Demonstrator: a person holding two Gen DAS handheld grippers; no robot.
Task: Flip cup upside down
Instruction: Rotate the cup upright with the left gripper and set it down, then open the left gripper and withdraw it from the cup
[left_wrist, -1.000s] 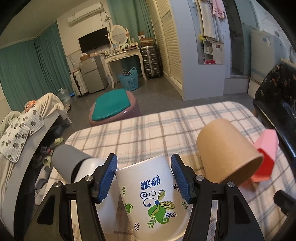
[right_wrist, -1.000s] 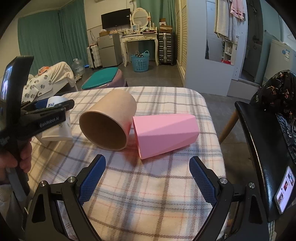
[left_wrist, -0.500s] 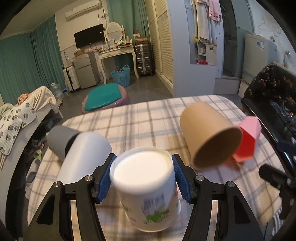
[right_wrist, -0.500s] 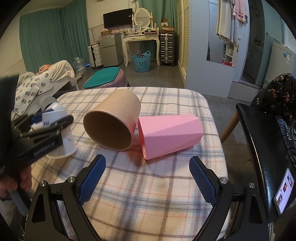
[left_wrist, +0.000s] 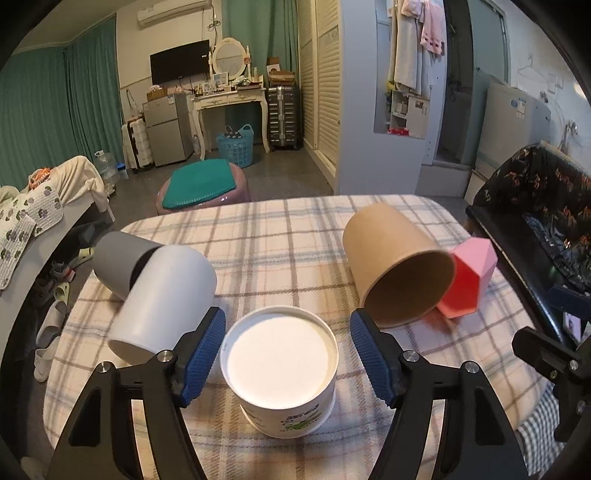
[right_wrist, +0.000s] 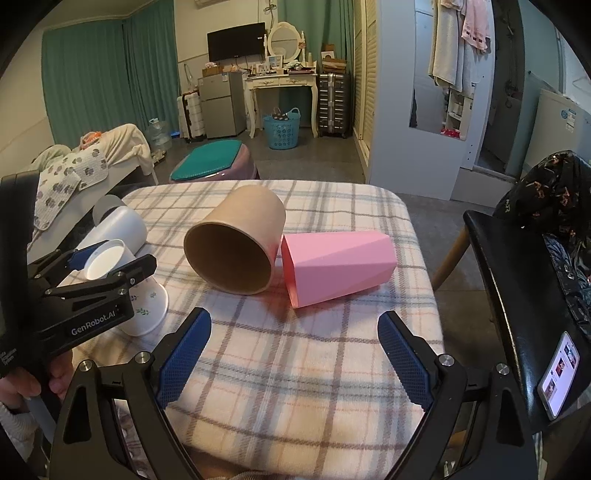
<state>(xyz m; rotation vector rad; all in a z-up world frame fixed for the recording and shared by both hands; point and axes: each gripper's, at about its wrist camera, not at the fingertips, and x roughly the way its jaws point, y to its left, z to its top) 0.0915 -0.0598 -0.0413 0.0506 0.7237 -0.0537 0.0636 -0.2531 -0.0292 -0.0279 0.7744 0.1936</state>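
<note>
A white paper cup with a green and blue print (left_wrist: 280, 373) stands upside down on the plaid tablecloth (left_wrist: 280, 251), its flat base up. My left gripper (left_wrist: 288, 354) is open, its blue pads on either side of the cup with gaps. The cup also shows in the right wrist view (right_wrist: 144, 295), partly hidden by the left gripper (right_wrist: 107, 266). My right gripper (right_wrist: 291, 354) is open and empty above the cloth near the front edge.
A brown paper cup (left_wrist: 395, 269) and a pink faceted cup (left_wrist: 469, 280) lie on their sides at the right. A white cup (left_wrist: 162, 299) and a grey cup (left_wrist: 118, 262) lie at the left. A black chair with a phone (right_wrist: 557, 373) stands to the right.
The left gripper turned the white printed cup from upright to upside down, set it on the cloth, and opened its jaws off it. The right gripper stayed nearly still.
</note>
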